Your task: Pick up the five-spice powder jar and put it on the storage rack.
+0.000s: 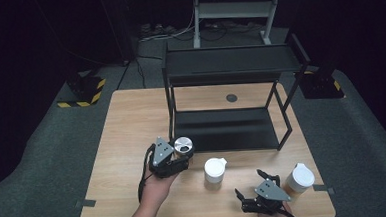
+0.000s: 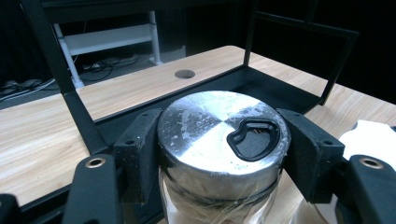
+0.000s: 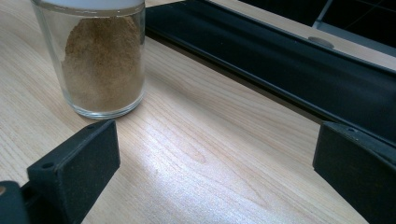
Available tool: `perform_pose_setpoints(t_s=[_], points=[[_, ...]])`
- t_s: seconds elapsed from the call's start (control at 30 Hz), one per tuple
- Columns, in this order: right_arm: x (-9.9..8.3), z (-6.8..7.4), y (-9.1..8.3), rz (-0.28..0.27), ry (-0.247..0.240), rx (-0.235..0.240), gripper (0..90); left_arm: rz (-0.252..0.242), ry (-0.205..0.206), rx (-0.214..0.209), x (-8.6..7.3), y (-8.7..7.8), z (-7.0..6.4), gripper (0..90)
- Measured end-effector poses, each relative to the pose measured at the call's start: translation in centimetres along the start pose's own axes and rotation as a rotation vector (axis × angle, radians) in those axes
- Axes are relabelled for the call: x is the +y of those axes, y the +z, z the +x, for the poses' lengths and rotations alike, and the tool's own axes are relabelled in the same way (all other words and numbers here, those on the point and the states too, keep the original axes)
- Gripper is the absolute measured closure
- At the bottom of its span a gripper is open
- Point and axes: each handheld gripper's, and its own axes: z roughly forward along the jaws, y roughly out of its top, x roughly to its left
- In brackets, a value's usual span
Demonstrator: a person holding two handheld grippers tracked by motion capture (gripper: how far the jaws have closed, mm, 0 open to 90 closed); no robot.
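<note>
- While the left gripper [image 1: 179, 154] clamps a metal-lidded jar [image 1: 183, 145] just under its lid, its jaws pressing on opposite sides of the jar, the jar stands at the front left corner of the black shelf rack [image 1: 229, 66], close beside the rack's front left post.
- Left gripper view: the lid [image 2: 223, 135] is brushed metal with a black pour opening [image 2: 253, 139] set toward one edge; clear wrap or glass shows below the lid, and the contents cannot be made out.
- Right gripper [image 1: 250, 185]: jaws spread wide with nothing between them, low over the wooden table [image 1: 132, 131] near its front edge.
- Two more containers stand on the table in front of the rack: a white-lidded glass jar [image 1: 215, 172] of brown powder [image 3: 103, 63] between the two grippers, and a white-lidded cup [image 1: 298, 179] just beside the right gripper.
- Progress, as judged: the work appears to be shelving the containers. Both tiers of the rack hold nothing, so no container is placed yet; the first is gripped and near the lower tier, and two are left on the table.
- Orientation: the gripped jar is upright, its long axis vertical, lid facing up; the pour opening lies toward the side nearer the white-lidded glass jar.
</note>
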Motion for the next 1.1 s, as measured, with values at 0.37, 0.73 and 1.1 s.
perform_pose_setpoints(t_s=[0.37,0.73,1.1], points=[[0.0,0.0,0.0,0.002,-0.005,0.002,0.0,0.004,0.009,0.005,1.5,1.1,-0.4,34.7],[0.0,0.0,0.0,0.000,-0.008,0.005,0.0,0.017,0.015,0.015,2.7,2.7,-0.6,34.7],[0.0,0.0,0.0,0.000,-0.010,0.006,0.0,0.029,0.015,0.023,3.4,4.5,-0.6,34.7]])
